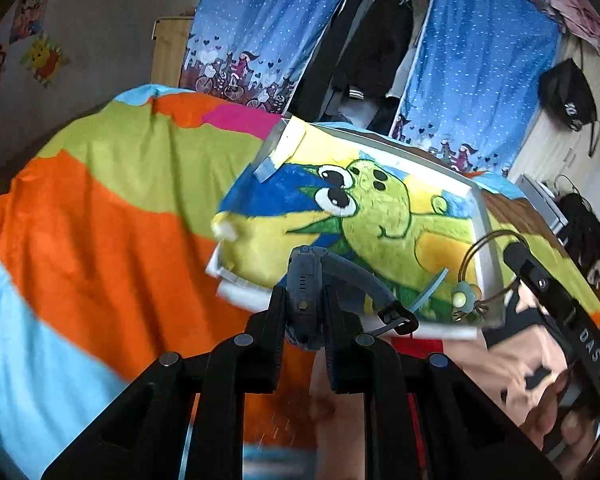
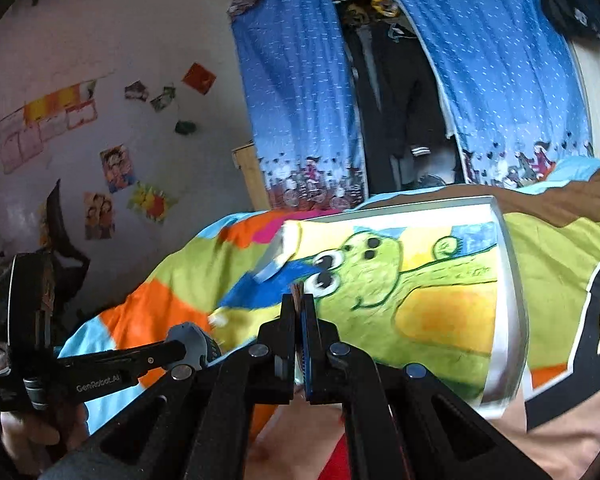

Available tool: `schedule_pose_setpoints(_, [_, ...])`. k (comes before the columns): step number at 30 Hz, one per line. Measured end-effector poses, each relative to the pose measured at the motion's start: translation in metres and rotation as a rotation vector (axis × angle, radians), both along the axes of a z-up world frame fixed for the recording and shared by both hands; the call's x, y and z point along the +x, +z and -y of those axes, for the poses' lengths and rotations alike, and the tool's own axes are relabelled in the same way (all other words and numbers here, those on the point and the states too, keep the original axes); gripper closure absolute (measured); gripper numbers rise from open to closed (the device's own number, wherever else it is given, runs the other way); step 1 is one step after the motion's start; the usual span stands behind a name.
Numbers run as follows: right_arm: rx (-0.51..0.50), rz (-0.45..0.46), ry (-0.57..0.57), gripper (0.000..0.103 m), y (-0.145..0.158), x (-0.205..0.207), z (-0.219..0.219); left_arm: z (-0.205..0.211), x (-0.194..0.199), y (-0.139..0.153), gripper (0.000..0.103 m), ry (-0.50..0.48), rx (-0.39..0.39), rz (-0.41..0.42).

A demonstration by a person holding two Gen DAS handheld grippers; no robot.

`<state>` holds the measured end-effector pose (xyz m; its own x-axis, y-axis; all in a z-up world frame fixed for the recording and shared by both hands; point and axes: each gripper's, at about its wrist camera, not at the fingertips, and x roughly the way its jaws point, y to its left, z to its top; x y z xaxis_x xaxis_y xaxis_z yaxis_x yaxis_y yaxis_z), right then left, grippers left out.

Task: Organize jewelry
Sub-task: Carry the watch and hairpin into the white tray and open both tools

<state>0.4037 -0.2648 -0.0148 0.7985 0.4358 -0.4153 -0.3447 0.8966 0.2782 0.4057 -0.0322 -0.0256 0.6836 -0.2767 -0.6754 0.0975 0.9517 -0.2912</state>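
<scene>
My left gripper (image 1: 303, 300) is shut on a blue-grey wristwatch (image 1: 305, 280); its strap and black buckle (image 1: 398, 318) hang to the right. It holds the watch above a painted tray (image 1: 485, 216) with a green cartoon creature. My right gripper (image 2: 299, 304) is shut on a thin bracelet (image 2: 297, 292), seen edge-on between the fingers. In the left wrist view that bracelet is a thin brown hoop (image 1: 480, 248) with pale bead charms (image 1: 462, 296), over the tray's right side. The left gripper (image 2: 188, 346) with the watch also shows at the left of the right wrist view.
The tray (image 2: 508, 280) lies on a bed with a multicoloured blanket (image 1: 100, 208). Blue curtains (image 1: 480, 60) and hanging dark clothes (image 1: 376, 48) stand behind. A wall with stickers (image 2: 116, 168) is at the left. A black bag (image 1: 566, 94) hangs at the right.
</scene>
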Motion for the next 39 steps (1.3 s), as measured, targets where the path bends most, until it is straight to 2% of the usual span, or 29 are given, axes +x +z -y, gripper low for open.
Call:
schedule_pose_setpoints(6, [0.042, -0.103, -0.079, 0.100, -0.039, 0.032, 0.036, 0.021, 0.051, -0.029, 0.089, 0.003, 0.010, -0.085])
schedule_pose_setpoints(11, [0.085, -0.200, -0.139, 0.100, -0.064, 0.043, 0.064, 0.033, 0.066, -0.051, 0.089, -0.010, 0.061, -0.125])
schedule_pose_setpoints(16, [0.105, -0.249, -0.187, 0.098, -0.072, 0.043, 0.079, 0.037, 0.070, -0.057, 0.088, 0.002, 0.074, -0.142])
schedule_pose_setpoints(18, [0.084, -0.258, -0.206, 0.087, -0.071, 0.043, 0.080, 0.040, 0.071, -0.056, 0.082, -0.003, 0.069, -0.155])
schedule_pose_setpoints(19, [0.068, -0.256, -0.213, 0.073, -0.071, 0.041, 0.081, 0.040, 0.070, -0.055, 0.077, 0.001, 0.071, -0.162])
schedule_pose_setpoints(20, [0.061, -0.251, -0.216, 0.061, -0.069, 0.040, 0.079, 0.042, 0.070, -0.054, 0.063, 0.007, 0.074, -0.165])
schedule_pose_setpoints(21, [0.046, -0.240, -0.222, 0.058, -0.067, 0.037, 0.079, 0.042, 0.068, -0.052, 0.053, 0.017, 0.073, -0.160])
schedule_pose_setpoints(24, [-0.008, -0.215, -0.229, 0.057, -0.061, 0.032, 0.076, 0.039, 0.061, -0.044, 0.044, 0.042, 0.042, -0.133])
schedule_pose_setpoints(25, [-0.023, -0.207, -0.234, 0.054, -0.058, 0.031, 0.074, 0.038, 0.058, -0.041, 0.044, 0.050, 0.035, -0.132])
schedule_pose_setpoints(28, [-0.066, -0.152, -0.246, 0.039, -0.048, 0.018, 0.069, 0.034, 0.045, -0.028, 0.042, 0.061, 0.013, -0.110])
schedule_pose_setpoints(30, [-0.079, -0.089, -0.245, 0.029, -0.037, 0.001, 0.067, 0.032, 0.031, -0.015, 0.026, 0.065, 0.012, -0.076])
schedule_pose_setpoints(31, [-0.082, -0.070, -0.246, 0.016, -0.033, -0.004, 0.066, 0.029, 0.021, -0.007, 0.021, 0.077, 0.005, -0.038])
schedule_pose_setpoints(32, [-0.090, -0.035, -0.252, 0.009, -0.026, -0.016, 0.066, 0.028, 0.014, 0.000, 0.013, 0.084, -0.002, -0.013])
schedule_pose_setpoints(33, [-0.096, -0.004, -0.259, 0.007, -0.020, -0.026, 0.065, 0.026, 0.005, 0.007, 0.008, 0.093, -0.012, 0.015])
schedule_pose_setpoints(35, [-0.109, 0.049, -0.270, 0.000, -0.008, -0.045, 0.063, 0.022, -0.012, 0.019, 0.005, 0.103, -0.023, 0.056])
schedule_pose_setpoints(39, [-0.130, 0.138, -0.305, 0.000, 0.015, -0.083, 0.059, 0.020, -0.050, 0.042, 0.005, 0.102, 0.004, 0.143])
